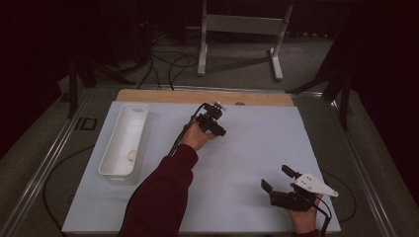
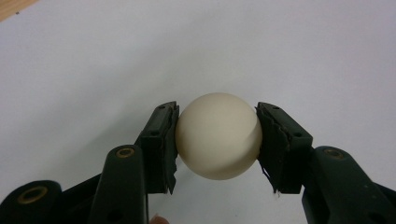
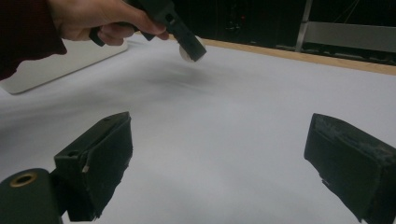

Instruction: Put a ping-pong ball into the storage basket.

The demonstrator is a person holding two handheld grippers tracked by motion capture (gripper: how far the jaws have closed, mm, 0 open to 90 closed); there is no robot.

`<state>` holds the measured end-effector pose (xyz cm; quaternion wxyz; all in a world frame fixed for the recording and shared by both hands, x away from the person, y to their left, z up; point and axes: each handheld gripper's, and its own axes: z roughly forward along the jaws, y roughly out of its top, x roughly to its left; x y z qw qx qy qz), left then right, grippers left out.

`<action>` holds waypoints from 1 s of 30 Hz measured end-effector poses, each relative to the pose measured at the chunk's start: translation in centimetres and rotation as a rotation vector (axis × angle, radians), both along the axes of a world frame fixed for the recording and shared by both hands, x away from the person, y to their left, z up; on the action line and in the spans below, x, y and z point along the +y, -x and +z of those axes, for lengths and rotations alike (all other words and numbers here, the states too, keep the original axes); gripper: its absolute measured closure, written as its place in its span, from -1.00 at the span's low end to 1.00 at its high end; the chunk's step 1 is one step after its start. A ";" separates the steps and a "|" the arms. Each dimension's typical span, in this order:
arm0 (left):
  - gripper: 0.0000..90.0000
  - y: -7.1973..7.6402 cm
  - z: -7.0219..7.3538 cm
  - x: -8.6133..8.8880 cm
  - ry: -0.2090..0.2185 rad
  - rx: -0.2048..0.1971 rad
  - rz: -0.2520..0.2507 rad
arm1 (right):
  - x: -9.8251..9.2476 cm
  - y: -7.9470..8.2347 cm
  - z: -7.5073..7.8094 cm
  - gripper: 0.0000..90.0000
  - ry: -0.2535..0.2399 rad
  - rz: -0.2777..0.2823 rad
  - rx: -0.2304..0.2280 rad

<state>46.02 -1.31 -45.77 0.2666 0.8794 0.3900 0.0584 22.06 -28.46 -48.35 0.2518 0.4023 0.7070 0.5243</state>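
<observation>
Cream-white ball point(image 2: 218, 135) is pinched between the two black pads of the left gripper point(image 2: 217, 140), one pad pressing each side, so that grip is closed right onto it. From the high view, the left gripper point(image 1: 213, 123) sits over the middle of the white worktop point(image 1: 247, 148), a bit toward the far edge with its wooden strip. Right gripper point(image 1: 277, 178) is down near the worktop's near right corner, jaws spread wide with nothing between them, just bare surface. White bin point(image 1: 124, 140) runs along the left edge, and there's another small pale round thing point(image 1: 132, 156) lying in it near its closer end.
</observation>
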 end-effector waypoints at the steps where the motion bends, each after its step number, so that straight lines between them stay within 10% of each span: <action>1: 0.14 0.0 0.2 0.0 0.000 -0.002 0.002 | 0.0 0.0 0.0 -0.83 0.000 0.000 0.000; 30: 0.13 0.1 3.3 2.0 0.015 -0.014 0.013 | 0.1 0.0 -0.1 -0.83 0.004 0.006 0.005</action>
